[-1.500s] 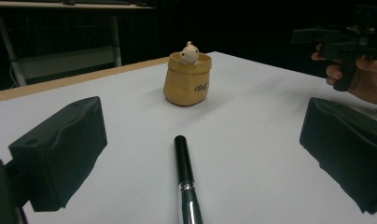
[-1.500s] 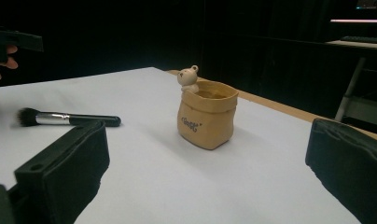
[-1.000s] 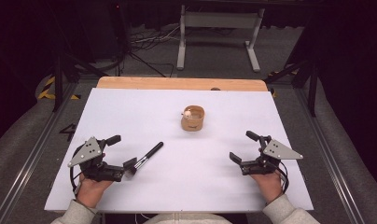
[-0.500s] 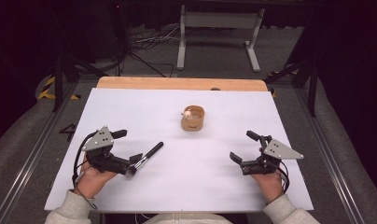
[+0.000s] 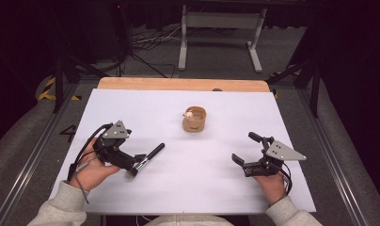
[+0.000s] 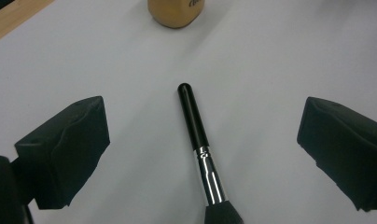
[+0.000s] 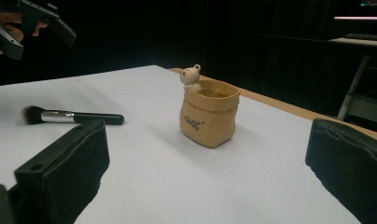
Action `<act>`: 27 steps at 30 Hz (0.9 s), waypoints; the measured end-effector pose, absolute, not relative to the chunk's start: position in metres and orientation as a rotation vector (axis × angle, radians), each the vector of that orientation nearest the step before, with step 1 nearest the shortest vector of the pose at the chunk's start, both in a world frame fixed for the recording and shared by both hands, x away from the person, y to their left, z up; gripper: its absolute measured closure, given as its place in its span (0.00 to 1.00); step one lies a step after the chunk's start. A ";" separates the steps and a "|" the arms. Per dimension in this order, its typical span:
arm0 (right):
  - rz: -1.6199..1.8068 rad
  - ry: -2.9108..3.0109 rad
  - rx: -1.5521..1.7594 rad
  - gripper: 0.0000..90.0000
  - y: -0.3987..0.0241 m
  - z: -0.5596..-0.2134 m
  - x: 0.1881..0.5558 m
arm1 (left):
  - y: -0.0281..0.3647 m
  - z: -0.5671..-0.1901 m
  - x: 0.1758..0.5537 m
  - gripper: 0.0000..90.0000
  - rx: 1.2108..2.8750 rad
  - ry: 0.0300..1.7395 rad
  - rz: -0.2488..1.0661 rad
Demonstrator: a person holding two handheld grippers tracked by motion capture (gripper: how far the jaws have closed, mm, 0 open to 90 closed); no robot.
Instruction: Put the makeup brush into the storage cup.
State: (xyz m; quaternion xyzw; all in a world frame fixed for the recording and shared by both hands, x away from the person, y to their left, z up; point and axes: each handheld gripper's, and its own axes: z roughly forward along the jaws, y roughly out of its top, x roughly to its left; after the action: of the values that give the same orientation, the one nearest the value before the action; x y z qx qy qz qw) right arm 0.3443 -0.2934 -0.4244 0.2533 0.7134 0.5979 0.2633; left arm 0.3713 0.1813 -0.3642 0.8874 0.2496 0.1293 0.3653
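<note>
Left gripper view has my left tool (image 6: 203,154) wide open, holding nothing, straddling the makeup brush (image 6: 200,140) on the counter (image 6: 280,60), so next I'd drop down and pinch its handle.

Left gripper (image 5: 131,165) was lifted off the table and tilted nose-down over the brush (image 5: 149,156) since a second ago. Earlier it rested flat at the left edge area, its grey plate level; the plate then rose and swung toward the table's middle. Jaws spread wide, one to each side of the brush's bristle end, handle (image 6: 192,114) running between them in the left gripper view. Left hand (image 5: 91,167) rolled up beneath the gripper, wrist raised.
</note>
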 end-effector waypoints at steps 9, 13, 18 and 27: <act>1.622 1.935 0.687 0.00 -0.294 -0.425 0.345 | 0.173 -0.358 0.379 0.03 2.405 0.638 0.295; 1.621 1.941 0.688 0.00 -0.294 -0.425 0.344 | 0.170 -0.356 0.383 0.03 2.456 0.638 0.276; 1.623 1.950 0.684 0.00 -0.294 -0.426 0.344 | 0.167 -0.358 0.388 0.03 2.508 0.645 0.241; 1.626 1.948 0.689 0.00 -0.295 -0.425 0.344 | 0.163 -0.361 0.398 0.03 2.567 0.681 0.175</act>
State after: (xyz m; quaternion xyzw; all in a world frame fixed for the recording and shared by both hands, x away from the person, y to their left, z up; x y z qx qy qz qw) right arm 0.3438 -0.2952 -0.4255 0.2535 0.7167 0.5982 0.2535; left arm 0.3981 0.1634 -0.3610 0.9368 0.2485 0.0640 0.2379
